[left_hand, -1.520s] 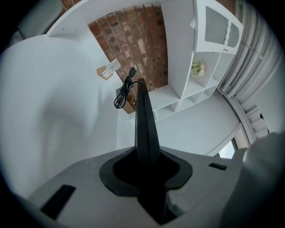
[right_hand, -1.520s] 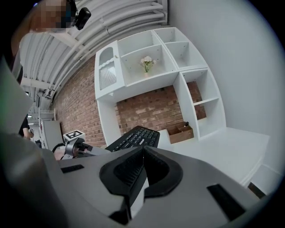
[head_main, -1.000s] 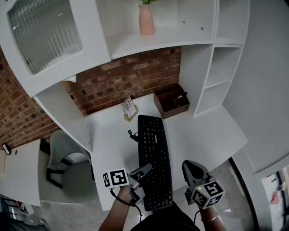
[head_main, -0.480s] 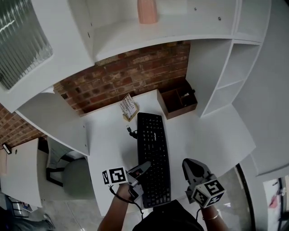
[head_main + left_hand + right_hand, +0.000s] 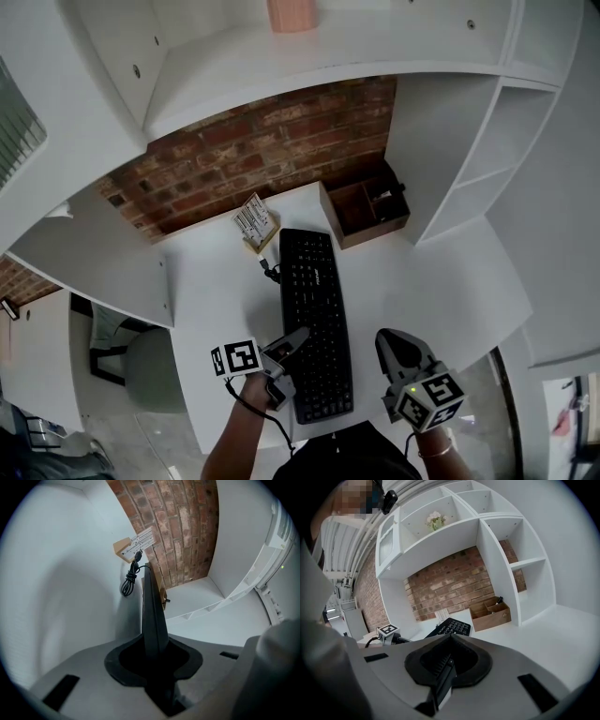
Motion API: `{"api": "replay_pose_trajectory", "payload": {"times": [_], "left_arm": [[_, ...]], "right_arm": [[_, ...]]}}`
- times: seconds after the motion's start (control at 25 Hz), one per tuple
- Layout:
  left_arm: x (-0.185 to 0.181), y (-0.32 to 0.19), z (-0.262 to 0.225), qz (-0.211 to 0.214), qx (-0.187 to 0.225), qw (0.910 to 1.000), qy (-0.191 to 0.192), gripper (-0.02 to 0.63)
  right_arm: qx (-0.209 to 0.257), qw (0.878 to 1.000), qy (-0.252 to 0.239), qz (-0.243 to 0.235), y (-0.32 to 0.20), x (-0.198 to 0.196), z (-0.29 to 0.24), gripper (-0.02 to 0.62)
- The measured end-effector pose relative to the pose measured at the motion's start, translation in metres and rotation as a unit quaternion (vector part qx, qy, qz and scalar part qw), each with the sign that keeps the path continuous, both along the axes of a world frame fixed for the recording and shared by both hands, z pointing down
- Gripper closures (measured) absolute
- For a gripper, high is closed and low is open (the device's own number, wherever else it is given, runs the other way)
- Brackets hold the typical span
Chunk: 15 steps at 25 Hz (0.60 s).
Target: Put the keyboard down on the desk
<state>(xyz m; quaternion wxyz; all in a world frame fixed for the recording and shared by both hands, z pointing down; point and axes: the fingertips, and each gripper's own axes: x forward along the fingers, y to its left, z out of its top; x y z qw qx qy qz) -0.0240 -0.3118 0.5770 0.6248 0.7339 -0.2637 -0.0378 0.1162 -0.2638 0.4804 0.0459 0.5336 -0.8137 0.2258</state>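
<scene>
Black plastic first: left gripper (image 5: pixel 292 341) clamped on the near left edge of the keyboard (image 5: pixel 314 319), seen edge-on between the jaws in the left gripper view. Right gripper (image 5: pixel 394 342) parked just off to the right of the near end, jaws pressed together on nothing, touching nothing. Looks like a set-down nearly finished, board lying lengthwise on the white desk (image 5: pixel 431 281), near end towards the person, far end towards the wall. Can't tell from here: held edge flat down or a hair raised.

So, lower that left edge gently until fully seated, no dropping. Only then let the jaws go, and open wide enough to clear the edge before pulling back, otherwise risk dragging the whole thing sideways. Back off low along the desk and out to the left, not upward with the board half-caught. Leave the right one where it hangs, or bring it in to steady the right edge in case of rocking.

Further out, mind the coiled cable (image 5: pixel 270 272) at the far left corner. No shoving forward, or probably bunching it into the card holder (image 5: pixel 253 223) just behind. Same deal with the wooden organiser box (image 5: pixel 366 211) near the far right corner, up against the brick wall (image 5: pixel 262 150). No need to rush any of it.
</scene>
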Motion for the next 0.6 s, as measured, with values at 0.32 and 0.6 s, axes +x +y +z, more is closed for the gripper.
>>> {"api": "replay_pose_trajectory", "payload": {"times": [0.32,0.6], "left_arm": [[0.006,-0.021,0.01,-0.006,-0.013,0.9997,0.018,0.514],[0.007,-0.034,0.017,-0.008,-0.026,0.9992,0.031,0.512]], "right_arm": [[-0.004,1.0,-0.01,-0.005,-0.012,0.006,0.004,0.589],[-0.012,1.0,-0.007,-0.005,-0.015,0.009,0.009,0.589]]}}
